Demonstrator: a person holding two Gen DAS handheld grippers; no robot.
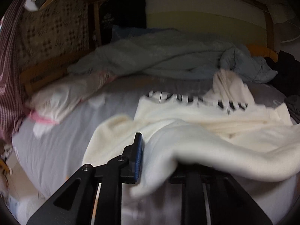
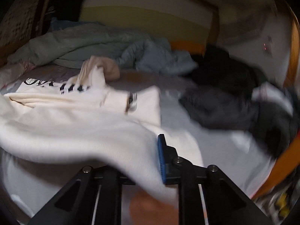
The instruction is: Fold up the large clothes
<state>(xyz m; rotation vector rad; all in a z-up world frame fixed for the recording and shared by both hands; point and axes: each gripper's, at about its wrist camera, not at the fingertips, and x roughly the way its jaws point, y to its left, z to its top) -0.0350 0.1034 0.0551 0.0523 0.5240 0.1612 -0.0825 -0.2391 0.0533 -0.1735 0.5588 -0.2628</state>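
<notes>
Between each hand-held gripper's (image 1: 148, 159) pads, cream sweatshirt (image 1: 215, 131) hem (draped).

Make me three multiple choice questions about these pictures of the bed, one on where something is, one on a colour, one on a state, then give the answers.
1. Where does the dark clothes pile lie from the cream sweatshirt in the right wrist view?
A right
B left
C underneath

2. What colour are the gripper pads?
A red
B blue
C green

3. What is the left gripper doing?
A hanging open
B clamped on the sweatshirt
C gripping a pillow

Answers: 1 A, the pile sits toward the right edge. 2 B, blue shows on each pad. 3 B, cream cloth drapes from between its fingers.
</notes>
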